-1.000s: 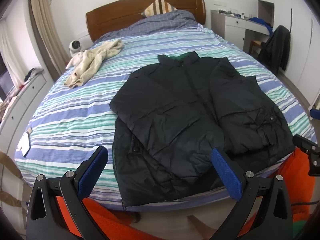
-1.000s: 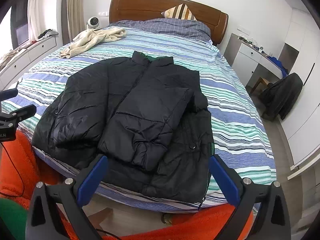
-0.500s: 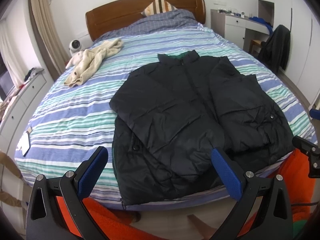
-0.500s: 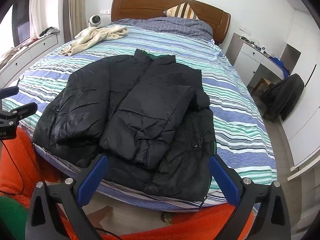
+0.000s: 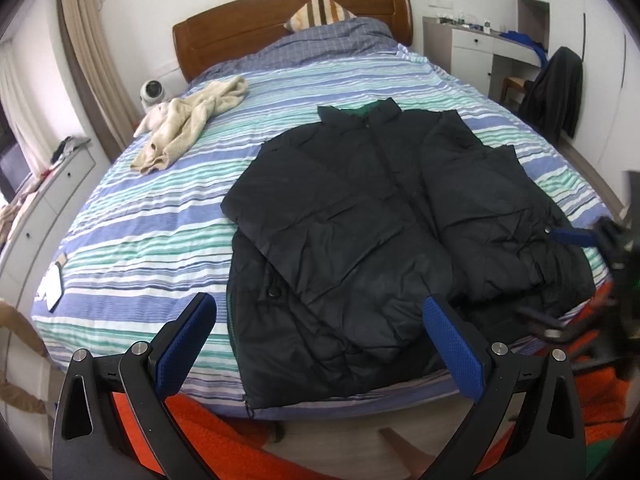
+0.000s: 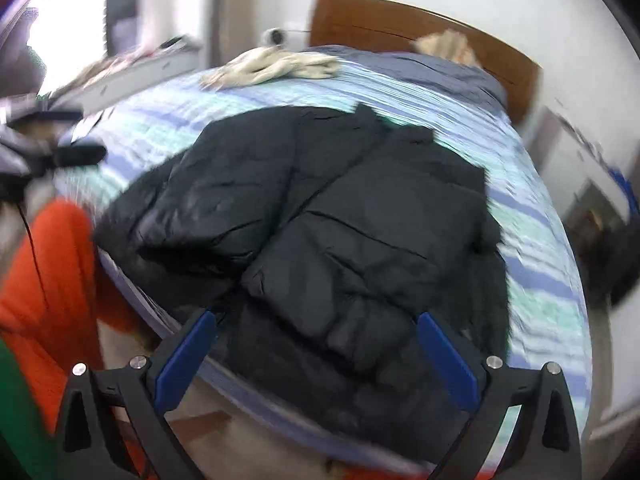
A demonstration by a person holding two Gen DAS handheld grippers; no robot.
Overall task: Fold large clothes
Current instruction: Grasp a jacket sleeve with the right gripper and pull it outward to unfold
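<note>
Jacket: big black puffer jacket [image 5: 360,232] lying flat on the bed [image 5: 132,220], collar toward the headboard [image 5: 248,32], hem hanging a bit over the near edge. Both sleeves are folded in across the front, so it's partly folded already.
Left claw: the left claw [image 5: 320,340] is spread wide with nothing in it, hovering just off the foot of the bed with the jacket hem showing between its blue pads [image 5: 454,344].
Right claw: the right claw [image 6: 316,348] is released too, wide apart and gripping nothing, up close over the jacket's near corner. That view is pretty motion-blurred, so details are mushy. From the left camera you can see it off at the right edge by the folded sleeve.
Other stuff: a crumpled beige garment [image 5: 192,120] near the head of the bed, well apart from the jacket, and a striped pillow [image 5: 318,10] against the headboard.
</note>
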